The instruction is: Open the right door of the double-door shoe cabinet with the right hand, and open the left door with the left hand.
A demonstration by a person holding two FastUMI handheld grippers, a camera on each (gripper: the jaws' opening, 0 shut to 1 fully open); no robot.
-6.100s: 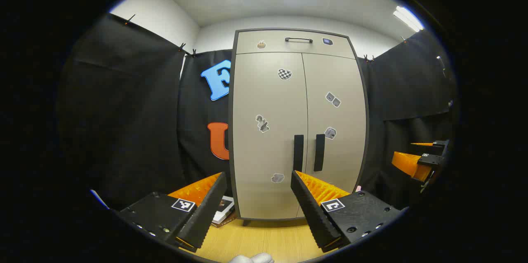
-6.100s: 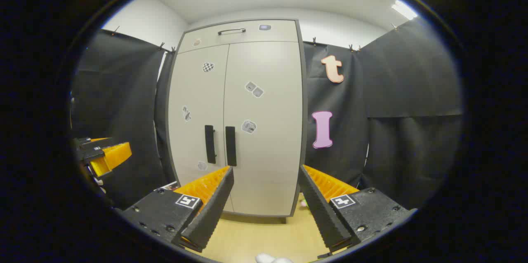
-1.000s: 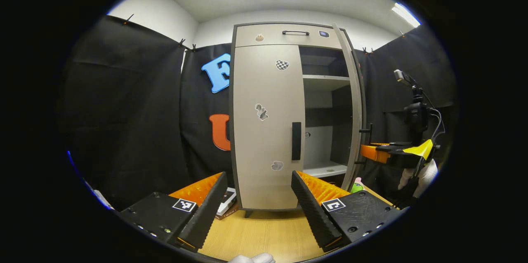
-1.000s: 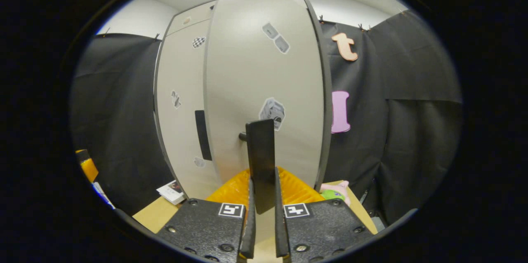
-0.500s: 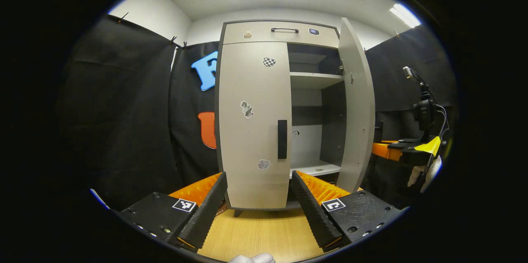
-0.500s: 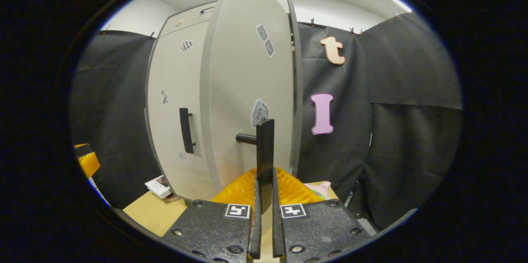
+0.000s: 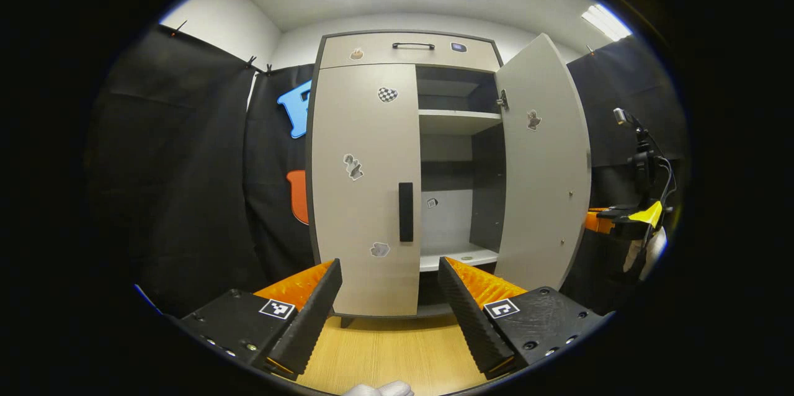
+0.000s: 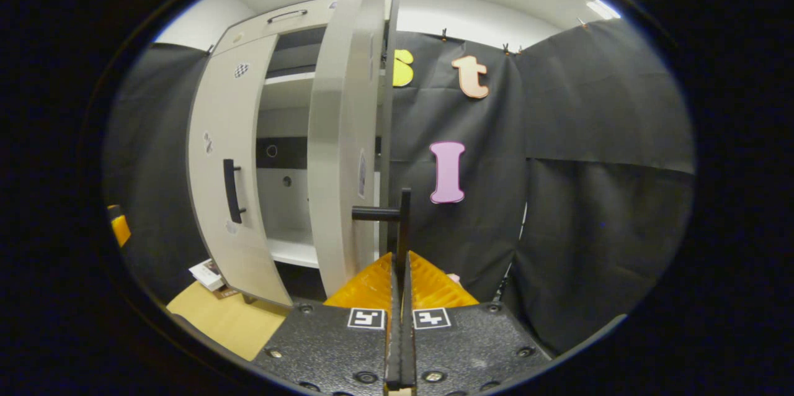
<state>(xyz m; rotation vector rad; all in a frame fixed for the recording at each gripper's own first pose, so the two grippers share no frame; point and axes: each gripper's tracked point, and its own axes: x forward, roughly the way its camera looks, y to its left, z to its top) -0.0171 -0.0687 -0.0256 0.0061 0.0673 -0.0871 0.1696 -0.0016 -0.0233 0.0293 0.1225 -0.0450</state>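
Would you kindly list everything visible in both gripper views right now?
shoe cabinet: one, beige, centre of the booth
right door: one, beige, swung open
left door: one, beige, closed
right door handle: one, black, clamped between the right gripper's fingers
left door handle: one, black, untouched
shelves: pale, inside the open half
books: white, on the floor by the cabinet
floor: wooden
left gripper: open, facing the cabinet
right gripper: shut on the handle

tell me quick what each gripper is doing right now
Left gripper: open, holding nothing.
Right gripper: shut on the right door's handle.
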